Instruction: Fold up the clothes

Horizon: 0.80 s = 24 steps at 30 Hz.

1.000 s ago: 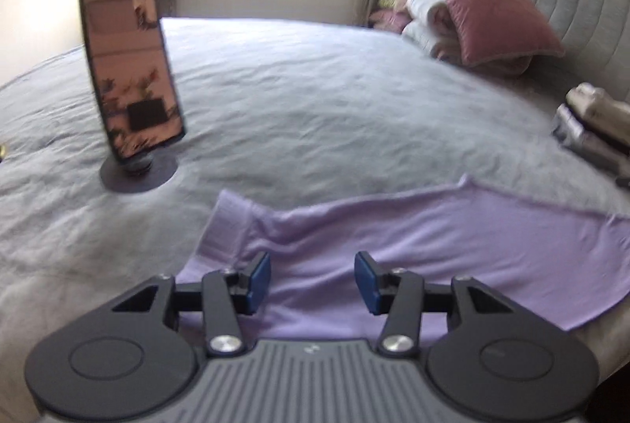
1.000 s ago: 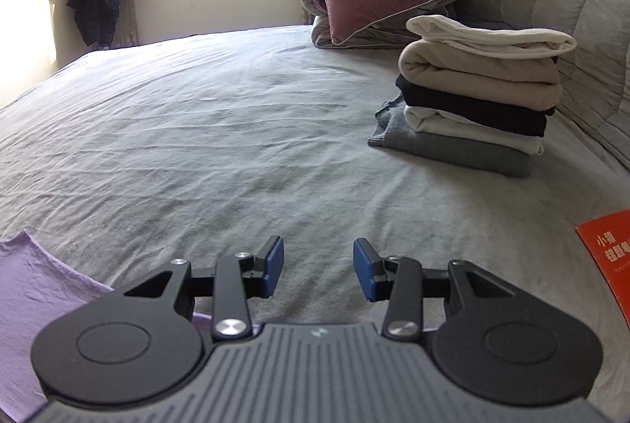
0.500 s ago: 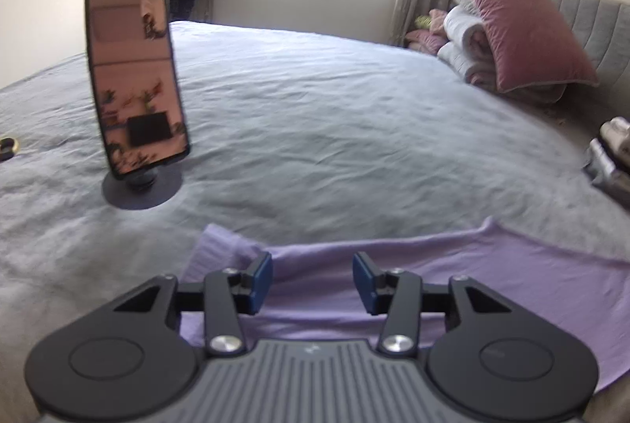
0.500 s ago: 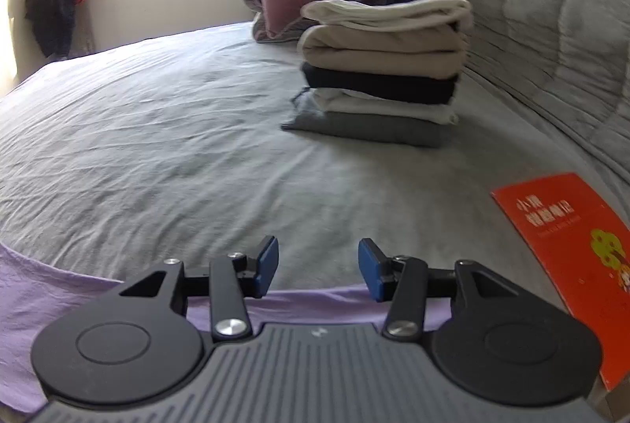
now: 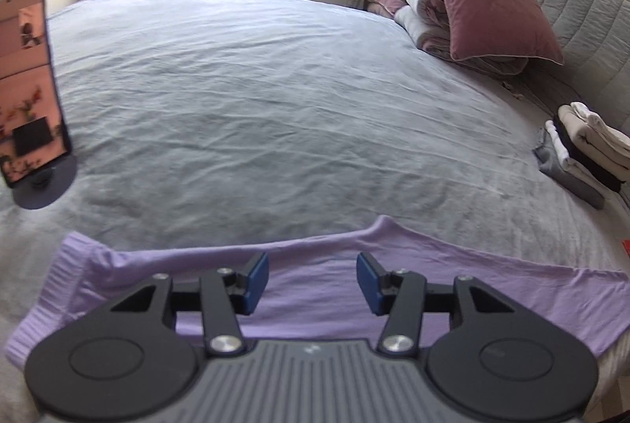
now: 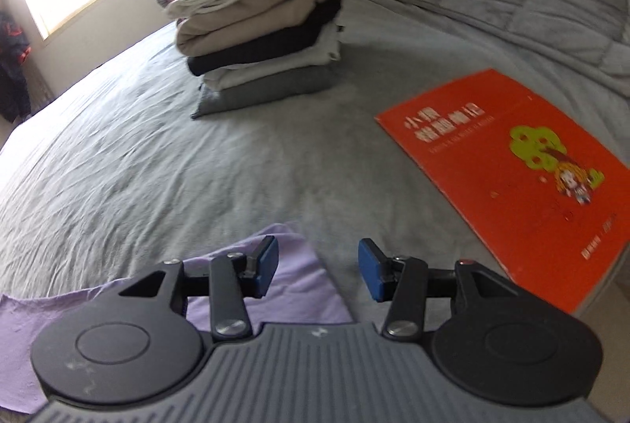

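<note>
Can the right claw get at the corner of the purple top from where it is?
Probably yes: the right claw is open just above the purple top, with nothing between them.

The orange booklet (image 6: 508, 179) lying on the bed (image 6: 197, 167) bears large yellow Chinese characters across its cover, too blurred to read, with a smaller line beneath, equally illegible. The phone (image 5: 27, 84) screen shows no readable text.
</note>
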Tool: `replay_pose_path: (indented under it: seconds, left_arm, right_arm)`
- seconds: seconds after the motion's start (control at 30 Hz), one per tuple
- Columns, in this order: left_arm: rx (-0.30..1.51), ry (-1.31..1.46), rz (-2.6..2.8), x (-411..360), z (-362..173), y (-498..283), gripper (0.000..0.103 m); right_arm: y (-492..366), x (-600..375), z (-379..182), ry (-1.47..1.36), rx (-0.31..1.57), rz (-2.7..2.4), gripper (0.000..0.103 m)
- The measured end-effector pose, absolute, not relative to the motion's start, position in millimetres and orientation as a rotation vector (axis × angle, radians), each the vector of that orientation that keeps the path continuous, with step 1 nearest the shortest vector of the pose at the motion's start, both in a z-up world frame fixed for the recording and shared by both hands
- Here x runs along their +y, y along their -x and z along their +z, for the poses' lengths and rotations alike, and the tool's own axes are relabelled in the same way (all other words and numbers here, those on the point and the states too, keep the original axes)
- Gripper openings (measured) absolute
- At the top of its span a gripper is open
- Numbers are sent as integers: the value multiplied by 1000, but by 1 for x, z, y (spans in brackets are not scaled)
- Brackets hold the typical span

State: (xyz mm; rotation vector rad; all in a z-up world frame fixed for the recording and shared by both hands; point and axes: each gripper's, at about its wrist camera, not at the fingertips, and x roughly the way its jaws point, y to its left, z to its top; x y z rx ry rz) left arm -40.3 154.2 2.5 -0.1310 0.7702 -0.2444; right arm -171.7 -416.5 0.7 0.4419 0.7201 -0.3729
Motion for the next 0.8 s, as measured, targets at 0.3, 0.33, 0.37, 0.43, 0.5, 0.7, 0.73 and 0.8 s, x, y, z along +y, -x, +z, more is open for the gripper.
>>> replay_pose_path:
  seconds: [0.3,0.33,0.37,0.43,0.5,0.7,0.73,0.8]
  left_arm:
    - [781,100,-324,122,6,39,52]
    - [780,95,-331,120,6,39,52]
    - [781,92,-338,117,6,39,52]
    - [784,86,-348,114,6,40,52]
    - [788,80,-363,109,6,41,52]
    - [827,156,-475,97,4,41,52]
    - [843,187,-507,94,3,41,52]
    - [881,245,-581,86,0,40,52]
  right_arm:
    - [174,-419,-14,-450,790,-289,49]
    - [172,-416,-16,-425,806,-281,49]
    - [170,-412,-18,-397,815,-283,49]
    - [167,-405,-22,-341,832,-286,49]
    - [166,-399,-23,-302,842,-269,39]
    - [165,-397,-19,-356,825,-215,5]
    - [165,-395,-16,-355,813,-208,5]
    - [166,-389,-7,-358,782,-183,5]
